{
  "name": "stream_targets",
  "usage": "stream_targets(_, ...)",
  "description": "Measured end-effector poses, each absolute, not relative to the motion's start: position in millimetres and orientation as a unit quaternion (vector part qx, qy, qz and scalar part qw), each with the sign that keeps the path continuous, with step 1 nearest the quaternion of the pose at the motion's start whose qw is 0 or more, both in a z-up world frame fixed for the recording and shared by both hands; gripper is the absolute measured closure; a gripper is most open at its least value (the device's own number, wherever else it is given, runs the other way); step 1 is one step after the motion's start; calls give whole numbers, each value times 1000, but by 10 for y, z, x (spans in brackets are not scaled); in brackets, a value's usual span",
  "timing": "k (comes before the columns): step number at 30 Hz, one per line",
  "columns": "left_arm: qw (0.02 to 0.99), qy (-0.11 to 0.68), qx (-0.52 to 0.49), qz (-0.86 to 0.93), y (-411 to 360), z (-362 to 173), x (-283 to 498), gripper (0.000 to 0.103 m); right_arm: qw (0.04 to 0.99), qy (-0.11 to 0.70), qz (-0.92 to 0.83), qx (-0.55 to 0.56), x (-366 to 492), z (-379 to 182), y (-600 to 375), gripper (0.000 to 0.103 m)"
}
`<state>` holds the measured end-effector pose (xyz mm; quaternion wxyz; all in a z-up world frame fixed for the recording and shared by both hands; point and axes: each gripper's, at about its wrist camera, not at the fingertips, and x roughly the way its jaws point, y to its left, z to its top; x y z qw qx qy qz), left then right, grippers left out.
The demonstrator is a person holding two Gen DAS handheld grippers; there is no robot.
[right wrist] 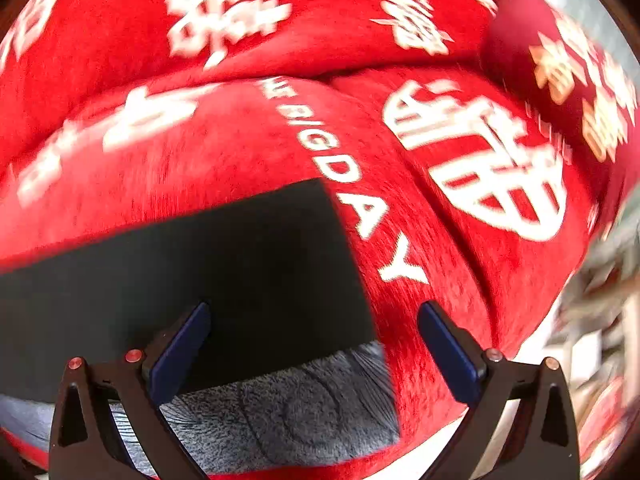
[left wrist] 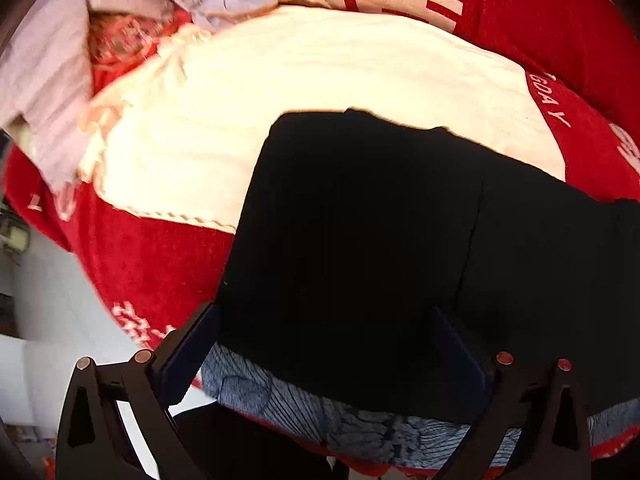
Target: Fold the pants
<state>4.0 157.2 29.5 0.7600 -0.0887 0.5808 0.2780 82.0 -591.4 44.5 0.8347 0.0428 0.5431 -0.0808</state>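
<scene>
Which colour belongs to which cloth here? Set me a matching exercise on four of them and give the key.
Things:
1. pants
2. blanket with lettering
3. garment behind the pants
4. patterned cloth under the pants' near edge

Colours:
A. cream
B. grey-blue
C. black
D. red

Pairs: 1-C, 2-D, 3-A, 4-B

Left claw (left wrist: 324, 344) open over black pants (left wrist: 380, 248); white cloth (left wrist: 320, 92) beyond, on red blanket (left wrist: 152, 264).
</scene>
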Motion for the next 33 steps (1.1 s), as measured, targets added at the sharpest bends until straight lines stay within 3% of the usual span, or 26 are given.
stream_targets(2, 767, 579, -79, 263, 1354, 350, 153, 0, 852, 513, -59, 85, 785, 613, -5882, 0)
stream_targets(6, 789, 580, -60, 194, 620, 407, 698, 0, 863, 505, -7, 25, 1003, 711, -5210, 0)
stream_targets(12, 795, 588, 7, 149, -390, 275, 1286, 0, 837, 542, 29, -63, 1349, 353, -4287, 0)
stream_targets(18, 784, 594, -27, 177, 127, 272, 1474, 0, 830, 552, -78, -13, 1430, 310, -5089, 1)
stream_targets(23, 790, 591, -40, 159, 104, 367, 1141, 0, 857, 510, -65, 4, 841, 694, -5529, 0)
stream_targets(28, 797, 599, -1, 82, -821, 337, 1009, 0, 841, 520, -32, 147, 131, 603, -5945, 0)
stream_targets(33, 792, 609, 42, 18, -1779, 314, 1064, 0, 829, 536, 20, 157, -53, 353, -5789, 0)
